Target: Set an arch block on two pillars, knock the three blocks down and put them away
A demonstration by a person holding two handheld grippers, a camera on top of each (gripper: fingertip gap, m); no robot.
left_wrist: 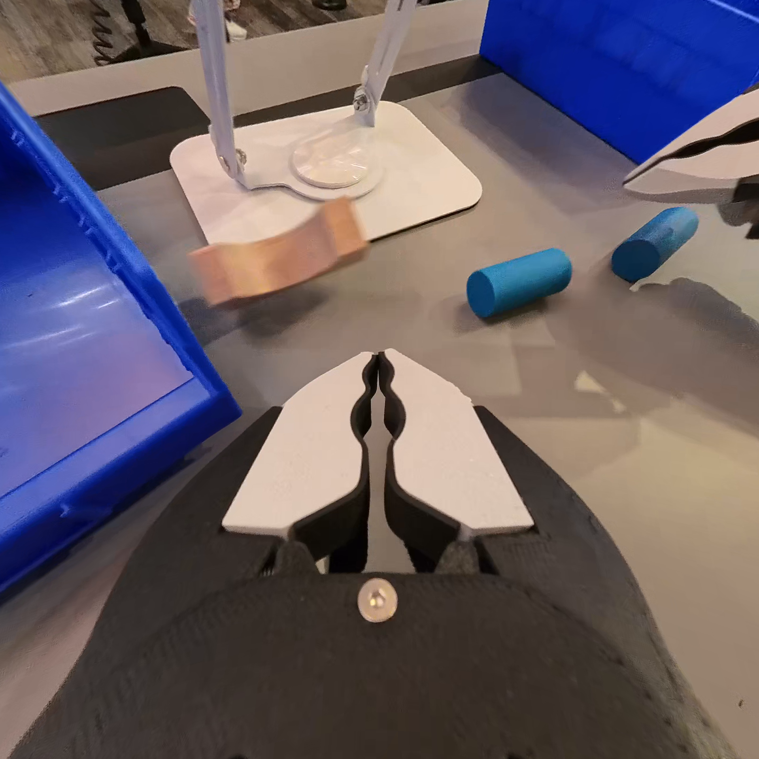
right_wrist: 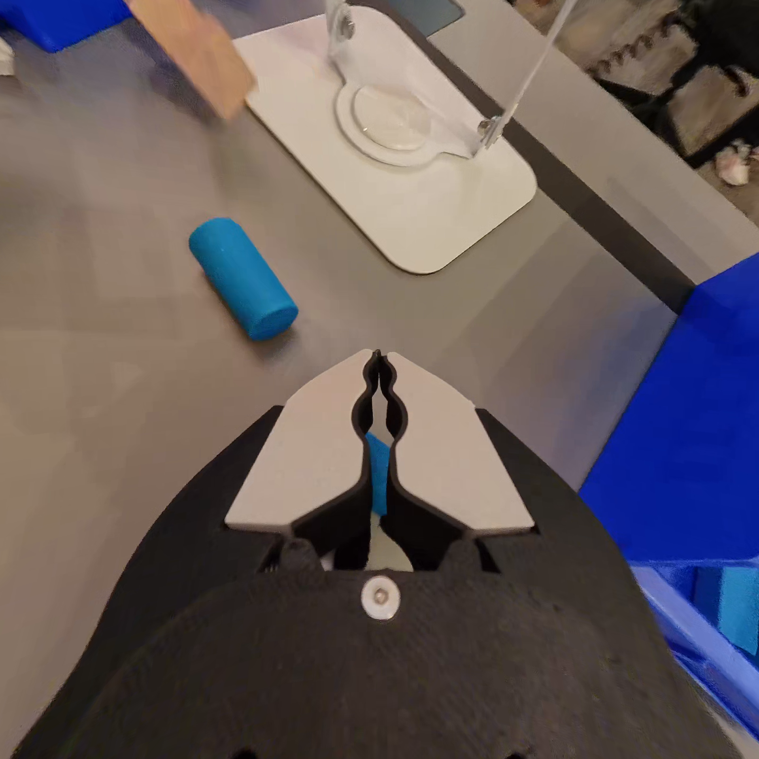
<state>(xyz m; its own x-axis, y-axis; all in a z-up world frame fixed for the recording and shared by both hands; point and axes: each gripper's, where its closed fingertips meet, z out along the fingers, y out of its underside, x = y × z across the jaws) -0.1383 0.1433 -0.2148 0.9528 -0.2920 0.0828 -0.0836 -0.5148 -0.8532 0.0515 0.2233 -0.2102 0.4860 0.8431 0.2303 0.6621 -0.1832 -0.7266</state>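
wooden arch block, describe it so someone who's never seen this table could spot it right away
Start at the white rectangular stand base at the back of the grey table, then look to its front left corner. The tan wooden arch block is there, near the big blue plastic bin. Unlike the two blue cylinder blocks lying to its right, it is pale wood with a curved cut-out.

Wooden arch block (left_wrist: 279, 256), glossy plastic bin (left_wrist: 94, 328)

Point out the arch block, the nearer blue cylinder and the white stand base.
arch block (left_wrist: 275, 254), left wrist view, curved underside.
nearer blue cylinder (left_wrist: 521, 281), left wrist view, rounded side.
white stand base (left_wrist: 427, 193), left wrist view, bare plate.
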